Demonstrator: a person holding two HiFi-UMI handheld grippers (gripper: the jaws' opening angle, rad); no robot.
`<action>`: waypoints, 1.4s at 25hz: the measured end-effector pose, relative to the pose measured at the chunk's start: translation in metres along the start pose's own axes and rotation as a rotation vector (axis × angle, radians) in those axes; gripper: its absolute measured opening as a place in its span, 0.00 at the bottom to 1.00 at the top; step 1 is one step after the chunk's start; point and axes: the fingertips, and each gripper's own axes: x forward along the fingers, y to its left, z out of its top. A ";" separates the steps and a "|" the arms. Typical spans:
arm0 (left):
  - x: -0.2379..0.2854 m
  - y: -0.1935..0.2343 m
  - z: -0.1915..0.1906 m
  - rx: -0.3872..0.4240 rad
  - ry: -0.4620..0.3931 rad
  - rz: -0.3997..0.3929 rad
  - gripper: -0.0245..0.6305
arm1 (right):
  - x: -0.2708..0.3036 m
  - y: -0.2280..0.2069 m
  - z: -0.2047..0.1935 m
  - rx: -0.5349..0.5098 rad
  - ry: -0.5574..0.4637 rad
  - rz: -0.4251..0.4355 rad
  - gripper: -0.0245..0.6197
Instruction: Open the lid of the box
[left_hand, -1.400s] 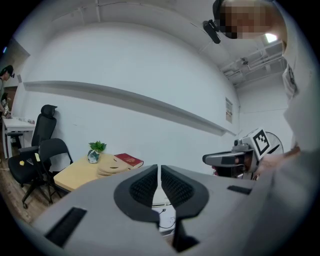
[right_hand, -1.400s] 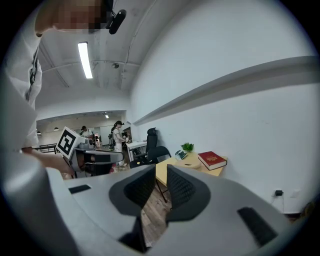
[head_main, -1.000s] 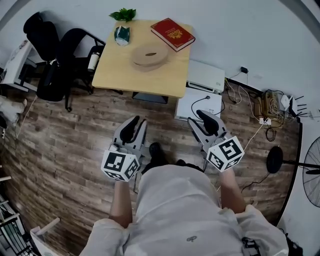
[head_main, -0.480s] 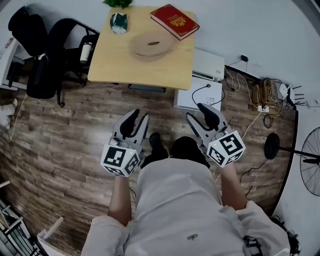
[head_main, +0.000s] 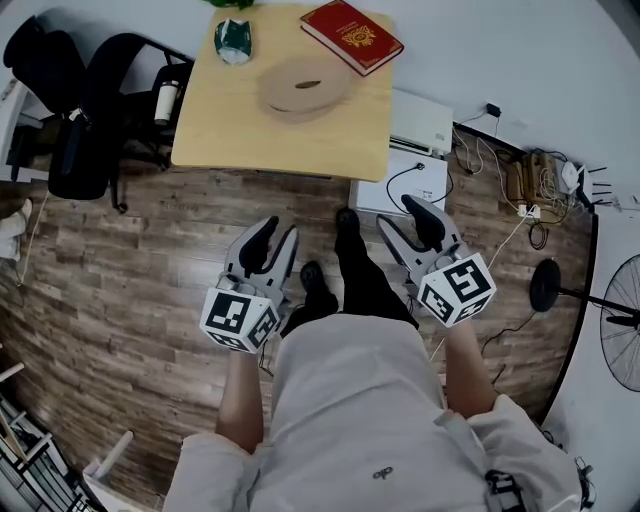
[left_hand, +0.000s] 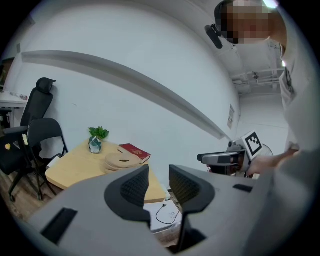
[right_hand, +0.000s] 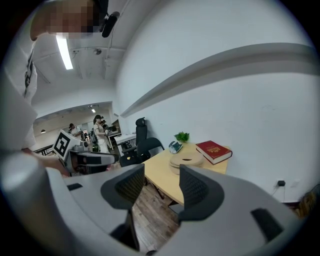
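Box (head_main: 305, 88): round, shallow, pale tan wood, with a dark oval slot in the middle of the top. Lid is on. It sits at the far-centre of the light wood surface (head_main: 250, 140), at 12 o'clock from both grippers and well apart from them.

Red book (head_main: 352, 35) lies at 1 o'clock from the box, near it; it has a gold emblem on the cover, and the print is too small to read. A small green-and-white plant pot (head_main: 232, 40) stands at 10 o'clock from the box. Black chairs (head_main: 70, 150) stand at 9 o'clock of the surface.

Left gripper (head_main: 276, 240): fingers apart, nothing between them, held over the wood floor (head_main: 150, 260). Right gripper (head_main: 398, 214): fingers opening, nothing between them. Each marker cube shows black-and-white square codes, no letters.
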 end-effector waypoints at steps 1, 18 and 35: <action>0.005 0.002 0.002 0.001 0.000 0.005 0.21 | 0.005 -0.005 0.001 0.001 0.000 0.004 0.37; 0.093 0.038 0.043 -0.020 0.015 0.154 0.21 | 0.112 -0.091 0.043 -0.037 0.032 0.184 0.37; 0.176 0.068 0.039 -0.115 0.009 0.339 0.21 | 0.224 -0.128 0.033 -0.333 0.137 0.426 0.39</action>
